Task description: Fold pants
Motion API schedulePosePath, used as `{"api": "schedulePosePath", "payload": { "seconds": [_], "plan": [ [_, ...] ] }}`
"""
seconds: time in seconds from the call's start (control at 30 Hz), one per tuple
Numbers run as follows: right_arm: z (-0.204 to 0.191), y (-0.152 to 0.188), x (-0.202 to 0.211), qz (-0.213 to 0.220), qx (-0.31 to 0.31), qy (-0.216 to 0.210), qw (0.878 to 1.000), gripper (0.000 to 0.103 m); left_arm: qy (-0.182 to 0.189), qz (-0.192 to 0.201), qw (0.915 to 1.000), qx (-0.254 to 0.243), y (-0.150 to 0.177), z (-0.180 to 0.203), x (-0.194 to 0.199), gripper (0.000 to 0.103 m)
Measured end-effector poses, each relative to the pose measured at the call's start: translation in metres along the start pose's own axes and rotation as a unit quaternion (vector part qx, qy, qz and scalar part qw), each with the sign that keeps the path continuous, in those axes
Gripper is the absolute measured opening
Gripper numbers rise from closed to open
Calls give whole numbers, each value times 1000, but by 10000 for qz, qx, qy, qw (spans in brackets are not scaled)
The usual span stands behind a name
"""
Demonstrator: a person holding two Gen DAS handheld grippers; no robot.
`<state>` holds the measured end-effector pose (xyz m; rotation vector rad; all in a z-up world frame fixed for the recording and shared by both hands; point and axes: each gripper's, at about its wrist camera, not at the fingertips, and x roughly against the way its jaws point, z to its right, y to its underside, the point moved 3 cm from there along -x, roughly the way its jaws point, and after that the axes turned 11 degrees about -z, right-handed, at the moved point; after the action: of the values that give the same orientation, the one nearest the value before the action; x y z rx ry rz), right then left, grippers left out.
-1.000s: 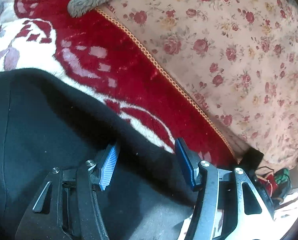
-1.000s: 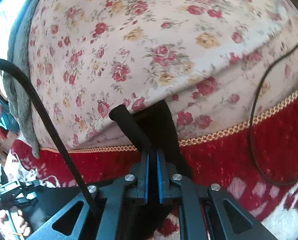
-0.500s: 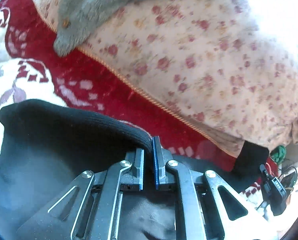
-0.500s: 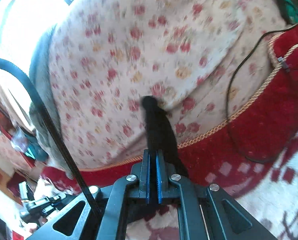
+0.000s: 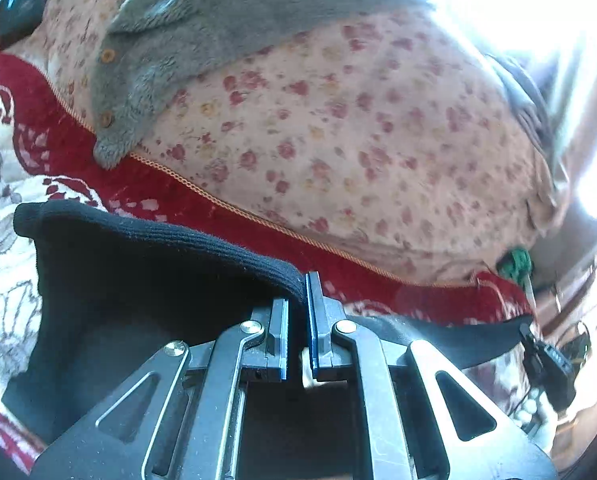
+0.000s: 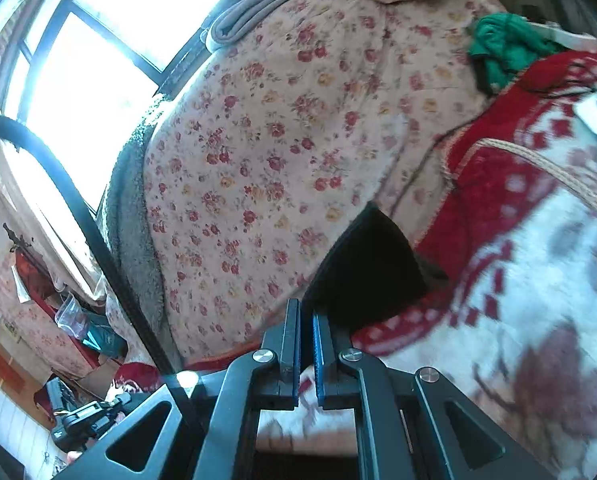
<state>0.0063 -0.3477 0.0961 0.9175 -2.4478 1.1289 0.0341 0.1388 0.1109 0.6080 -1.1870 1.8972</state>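
left tongs: clamped on black pants waistband | right tongs: clamped on pants edge

Black pants: matt knit cloth, ribbed along hem at centre of left wrist view. Red-and-white blanket: plush, fuzzy pile, woven gold cord edging. Floral quilt: smooth printed cotton-like cloth, matt. Grey garment, upper left: fleecy, with brown buttons, probably wood or plastic. Left gripper: frame of scuffed dark metal or hard plastic, shiny screw heads, ridged blue pads. Right gripper: same finish, semi-gloss.
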Motion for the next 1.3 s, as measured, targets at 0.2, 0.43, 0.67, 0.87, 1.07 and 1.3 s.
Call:
{"api": "schedulePosePath", "payload": {
  "seconds": [0.2,0.43,0.67,0.87,1.07,1.3],
  "plan": [
    [32,73,28,-334,-79,194,9992,5,-304,9,9981,-532,66,3,12,6],
    [91,149,15,-962,-793,402,9914,5,-502,-479,9973,-223,115,-33,-12,6],
    [84,144,28,-1227,-1087,718,9839,16,-485,-580,9971,26,122,-43,-16,6],
    [94,128,60,-837,-1367,982,9822,33,-469,-625,9969,74,122,-43,-16,6],
    [101,103,27,-1559,-1091,1155,9749,41,-511,-780,9954,209,123,-49,-20,6],
    [106,91,-20,-2177,-972,543,9697,41,-614,-848,9943,222,119,-49,-26,6]
  ]
}}
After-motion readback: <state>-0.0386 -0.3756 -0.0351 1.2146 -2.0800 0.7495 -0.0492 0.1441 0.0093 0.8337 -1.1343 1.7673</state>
